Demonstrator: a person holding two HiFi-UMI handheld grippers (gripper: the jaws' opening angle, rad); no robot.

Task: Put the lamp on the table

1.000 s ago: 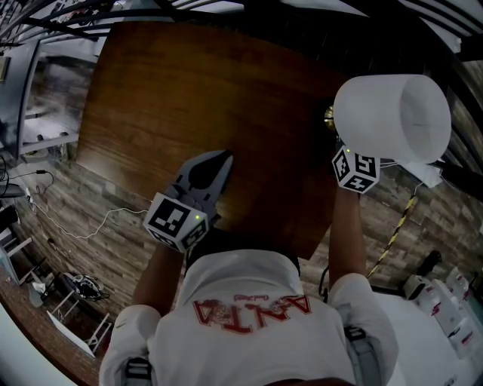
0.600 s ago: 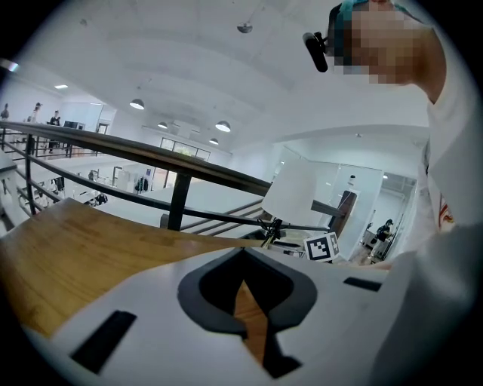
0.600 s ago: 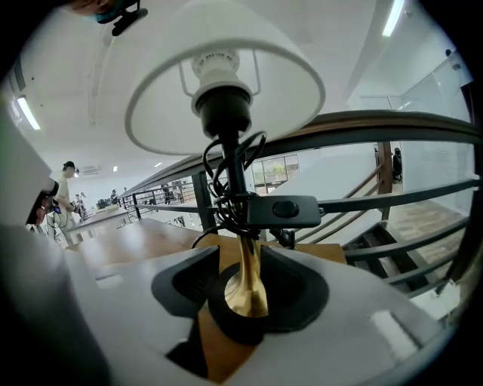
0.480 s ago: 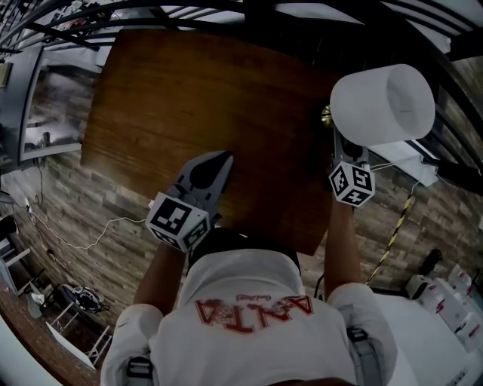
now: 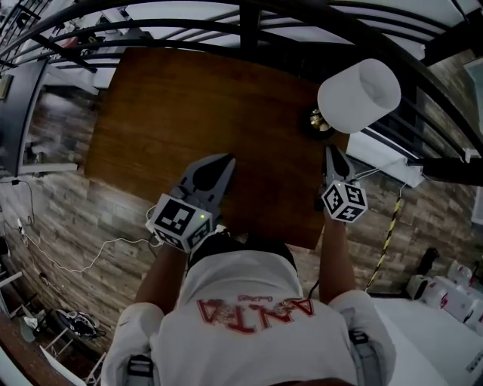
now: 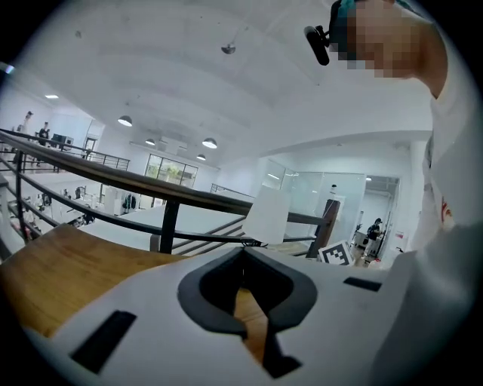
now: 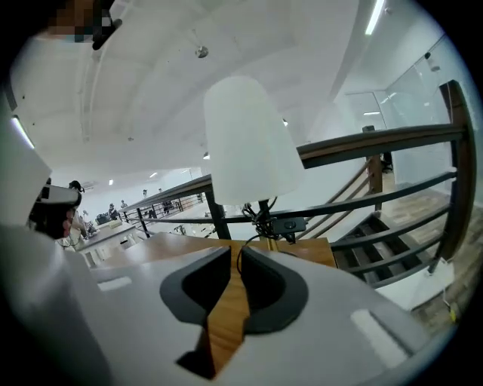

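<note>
The lamp [image 5: 358, 94], with a white drum shade and a brass base, stands upright on the far right corner of the brown wooden table [image 5: 189, 105]. My right gripper [image 5: 330, 149] hangs just short of the lamp's foot, apart from it. Its jaws have just been closing and show a narrow gap with nothing between them. In the right gripper view the lamp [image 7: 249, 143] rises straight ahead beyond the right gripper [image 7: 235, 252]. My left gripper [image 5: 225, 158] hovers over the table's near edge, shut and empty. In the left gripper view its tips [image 6: 243, 250] meet, with the lamp [image 6: 266, 215] beyond.
A black metal railing [image 5: 249, 15] runs along the table's far side. Stairs [image 7: 377, 241] descend to the right of the table. A white box-like unit [image 5: 385, 154] lies beside the table's right edge. The floor [image 5: 68, 203] is wood plank, with a cable [image 5: 83, 241] trailing across it.
The lamp went from tilted in the right gripper, off the table's right edge, to upright on the corner. The right gripper let go and drew back towards the person.
</note>
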